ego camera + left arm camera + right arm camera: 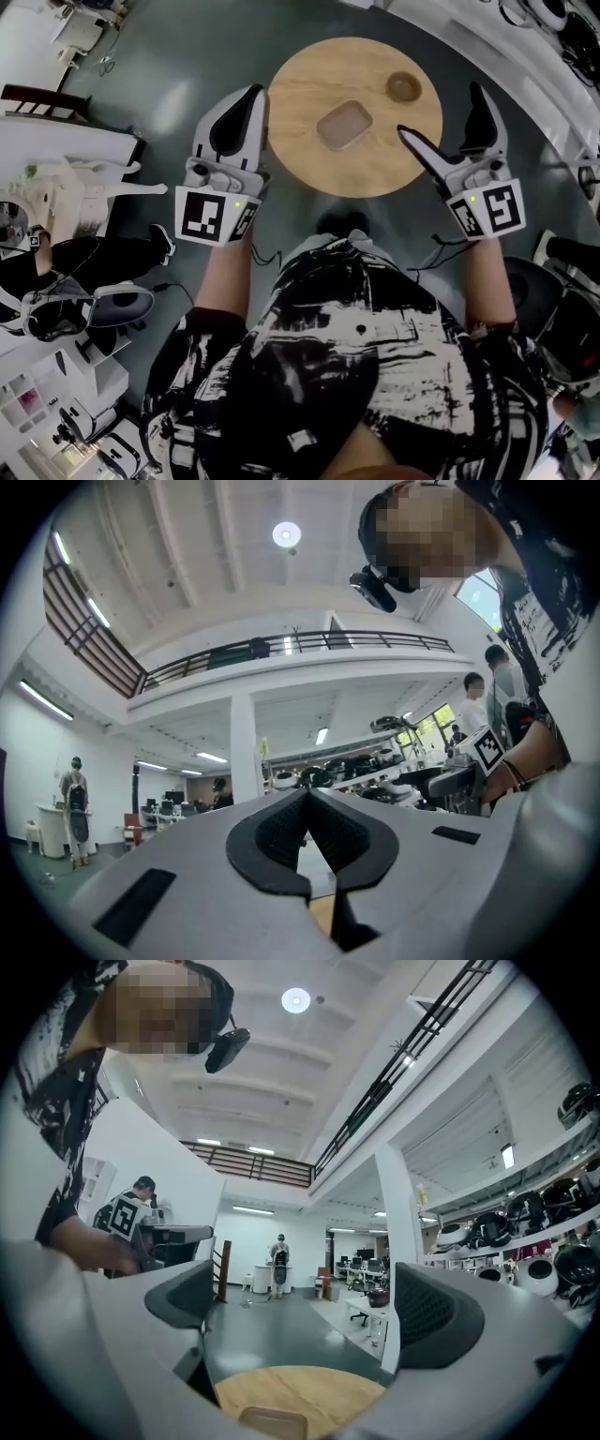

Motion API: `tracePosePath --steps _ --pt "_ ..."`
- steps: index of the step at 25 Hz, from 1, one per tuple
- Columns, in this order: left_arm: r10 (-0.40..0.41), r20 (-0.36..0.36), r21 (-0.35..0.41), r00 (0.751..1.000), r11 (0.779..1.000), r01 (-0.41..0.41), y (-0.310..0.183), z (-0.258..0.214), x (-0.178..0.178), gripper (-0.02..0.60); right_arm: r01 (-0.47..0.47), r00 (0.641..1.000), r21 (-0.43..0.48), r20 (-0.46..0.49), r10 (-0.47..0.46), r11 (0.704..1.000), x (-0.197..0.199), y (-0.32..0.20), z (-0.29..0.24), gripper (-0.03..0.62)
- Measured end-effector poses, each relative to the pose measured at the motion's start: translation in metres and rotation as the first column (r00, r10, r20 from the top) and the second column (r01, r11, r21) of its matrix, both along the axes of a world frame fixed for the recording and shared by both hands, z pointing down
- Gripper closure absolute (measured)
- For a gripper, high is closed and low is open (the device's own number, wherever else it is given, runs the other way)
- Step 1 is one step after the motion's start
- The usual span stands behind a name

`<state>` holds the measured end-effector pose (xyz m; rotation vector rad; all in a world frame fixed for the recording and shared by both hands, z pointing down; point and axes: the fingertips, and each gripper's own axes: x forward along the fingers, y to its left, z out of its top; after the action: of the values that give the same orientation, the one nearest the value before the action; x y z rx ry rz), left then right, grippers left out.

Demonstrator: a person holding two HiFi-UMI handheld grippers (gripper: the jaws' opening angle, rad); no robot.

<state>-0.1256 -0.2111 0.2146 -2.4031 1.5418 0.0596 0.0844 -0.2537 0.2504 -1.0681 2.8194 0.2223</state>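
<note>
Head view puts the tray point(344, 125) upper middle of the frame, centred on the round wooden table point(309, 84). My left gripper point(251, 94) is pressed together and empty, and my right gripper point(440, 109) is spread wide. The tray looks shallow, round-cornered, stiff and light, so I'd pinch its rim. A small brown bowl point(404, 87) sits near it.

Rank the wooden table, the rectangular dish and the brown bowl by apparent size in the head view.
1. wooden table, largest by far.
2. rectangular dish.
3. brown bowl.
Both lie on the tabletop, so nearness hardly skews this.
</note>
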Motion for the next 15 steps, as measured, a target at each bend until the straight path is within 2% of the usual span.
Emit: tracePosePath --steps 5,9,12,15 --pt "0.009 0.004 -0.008 1.000 1.000 -0.009 -0.010 0.004 -0.024 0.583 -0.011 1.000 -0.035 -0.015 0.011 0.999 -0.022 -0.013 0.020 0.019" --pt "0.017 0.011 -0.014 1.000 1.000 -0.017 -0.023 0.002 -0.027 0.583 -0.025 0.999 -0.097 -0.039 0.021 0.995 -0.022 -0.030 0.049 0.019" --pt "0.022 0.015 -0.028 1.000 0.999 -0.021 -0.034 0.010 -0.028 0.583 -0.034 0.998 -0.169 -0.058 0.024 0.985 -0.021 -0.048 0.089 0.019" --pt "0.022 0.018 -0.061 1.000 0.998 -0.021 -0.043 0.026 -0.033 0.583 -0.036 0.997 -0.277 -0.074 0.016 0.960 -0.025 -0.062 0.146 0.019"
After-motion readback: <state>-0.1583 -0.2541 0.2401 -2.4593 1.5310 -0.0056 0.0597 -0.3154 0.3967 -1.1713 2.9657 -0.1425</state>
